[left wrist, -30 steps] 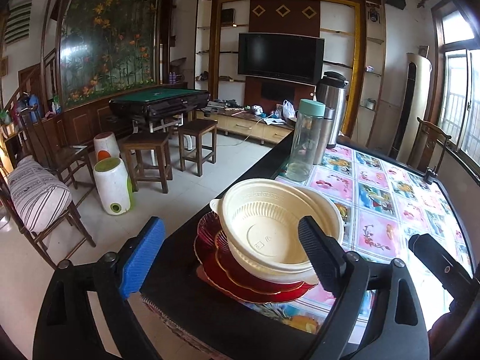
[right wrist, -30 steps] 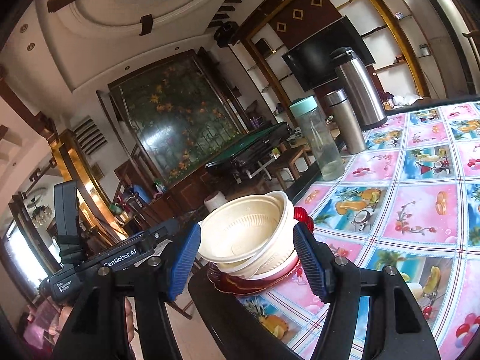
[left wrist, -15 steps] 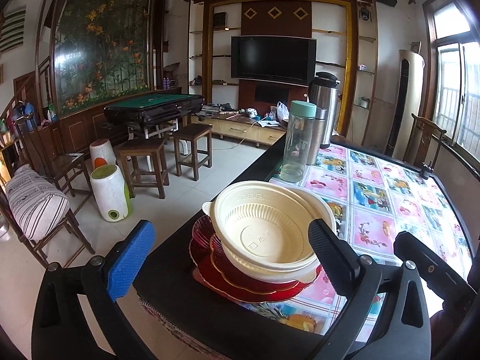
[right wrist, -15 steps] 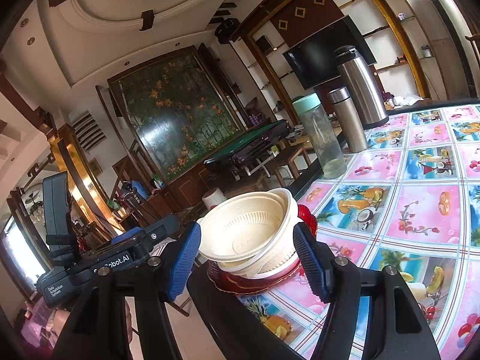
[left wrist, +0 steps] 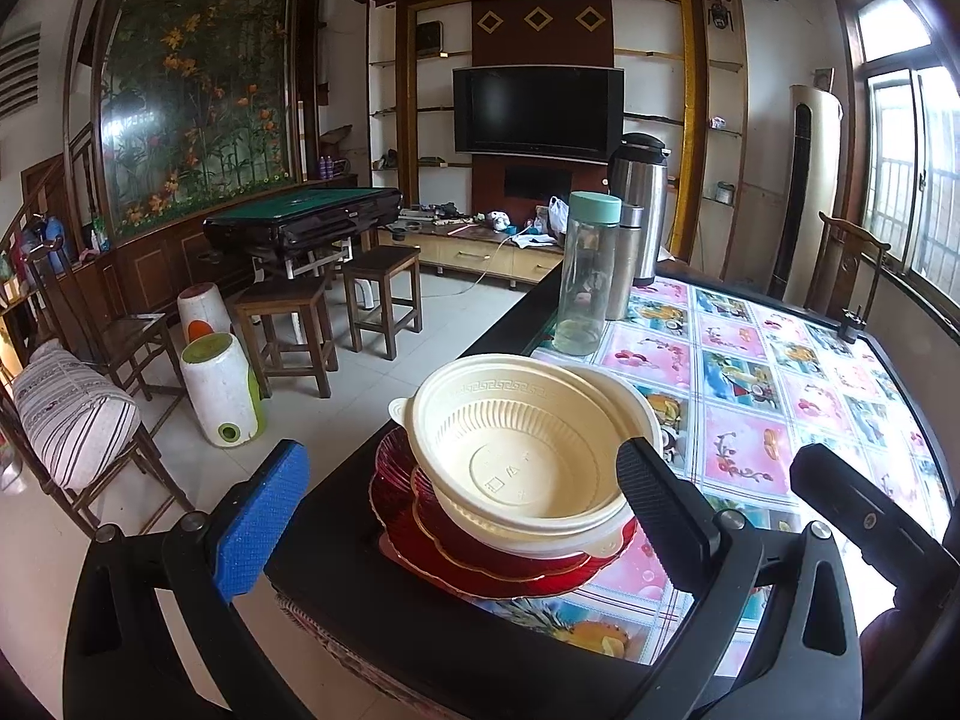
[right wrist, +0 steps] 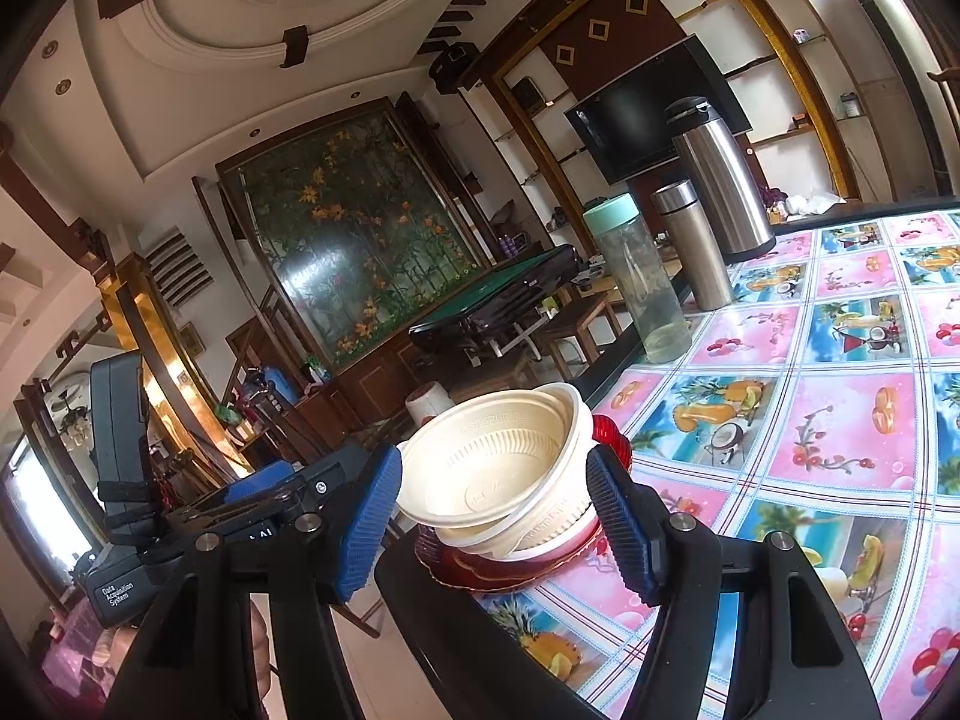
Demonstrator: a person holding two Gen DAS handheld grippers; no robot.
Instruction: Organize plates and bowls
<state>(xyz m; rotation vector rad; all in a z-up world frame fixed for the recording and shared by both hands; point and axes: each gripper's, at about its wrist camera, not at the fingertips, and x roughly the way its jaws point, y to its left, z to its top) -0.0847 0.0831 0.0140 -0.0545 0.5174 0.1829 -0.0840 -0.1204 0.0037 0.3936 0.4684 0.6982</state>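
Covering most of the table (left wrist: 774, 438) is a glossy cloth of pink and blue fruit squares, with a dark border left bare along the near-left edge. Near the far-left edge stand a large steel thermos (left wrist: 641, 198), a clear bottle with a mint-green cap (left wrist: 585, 276) and, between them, a slimmer steel flask (right wrist: 691, 243); the three are close together and well apart from the dishes. At the near-left corner of the table sits the stack: scalloped red plates (left wrist: 456, 546) at the bottom, lying partly on the dark border and partly on the cloth, and cream plastic bowls (left wrist: 522, 450) nested on top of them. In the right wrist view the uppermost bowl tilts toward the camera rather than sitting level in the one below. The left gripper (left wrist: 456, 516) is spread wide, its blue pad out over the floor side of the table edge and its dark finger (left wrist: 660, 516) in front of the right side of the stack; whether that finger touches the bowls cannot be told. The right gripper (right wrist: 495, 510) is at a medium spread, its two ribbed pads flanking the cream bowls; contact on either side cannot be told from here. Part of a hand (right wrist: 255, 654) shows under the left gripper's handle.
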